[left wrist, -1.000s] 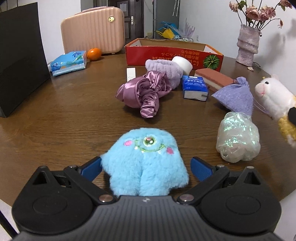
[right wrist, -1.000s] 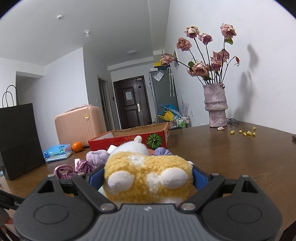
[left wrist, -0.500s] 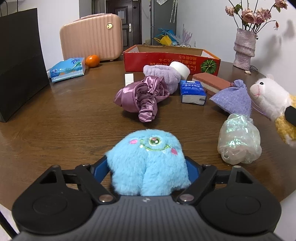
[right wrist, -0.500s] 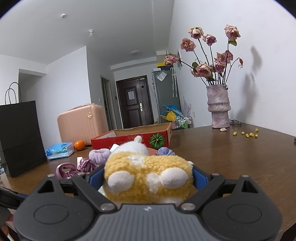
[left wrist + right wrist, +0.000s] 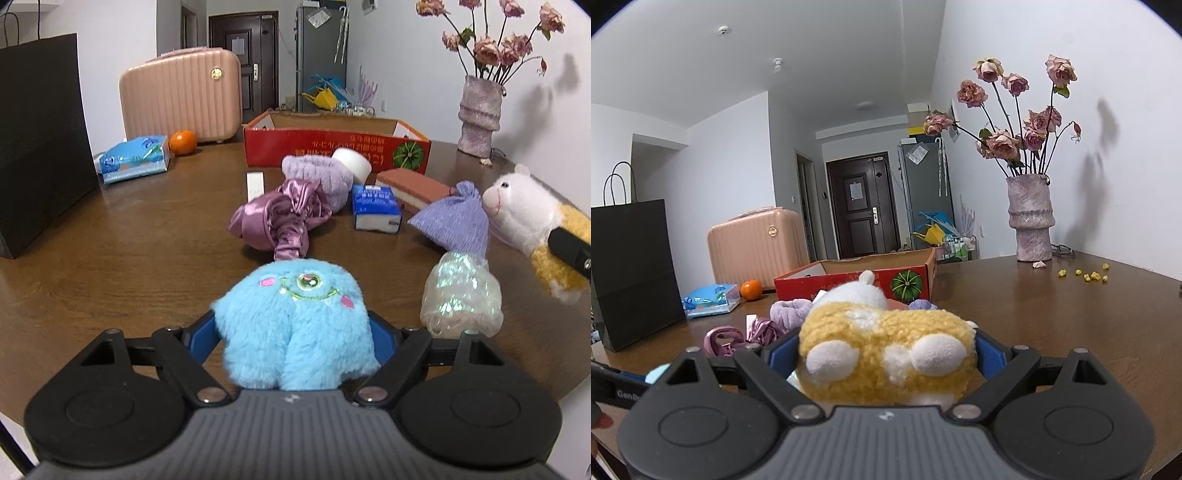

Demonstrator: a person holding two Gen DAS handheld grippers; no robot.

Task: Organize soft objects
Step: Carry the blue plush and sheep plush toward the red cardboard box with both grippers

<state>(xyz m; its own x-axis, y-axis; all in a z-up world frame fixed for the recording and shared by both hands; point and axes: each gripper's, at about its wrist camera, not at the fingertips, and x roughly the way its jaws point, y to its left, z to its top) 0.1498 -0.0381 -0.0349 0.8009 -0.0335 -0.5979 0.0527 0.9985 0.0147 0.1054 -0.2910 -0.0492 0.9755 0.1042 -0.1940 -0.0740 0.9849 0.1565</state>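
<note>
2 plush toys are in hand at once over a crowded wooden table (image 5: pixel 110 251). The left gripper (image 5: pixel 293 334) has just been closing, and its blue pads now press into both flanks of a blue toy (image 5: pixel 295 321), a fluffy 1-eyed creature facing away from the camera. The right gripper (image 5: pixel 884 352) is clamped on a yellow toy (image 5: pixel 886 350), a woolly animal with a white head; the left view shows it held clear of the table at the right edge (image 5: pixel 532 229).

Both pickups look done, so the step in hand is likely the carry. The red box (image 5: pixel 332 147) at the far side of the table, open on top and showing nothing inside from here, is the probable destination, though the task does not name one.

Between the grippers and the box lie a satin scrunchie (image 5: pixel 280 221), a lilac headband (image 5: pixel 317 177), a blue tissue pack (image 5: pixel 375 208), a purple pouch (image 5: pixel 454 221) and a shimmery bag (image 5: pixel 461 295). The next move calls for lifting each toy over that clutter and above the box wall before letting go. Both grips bite into soft fur only, so a quick swing could let a toy slip.
</note>
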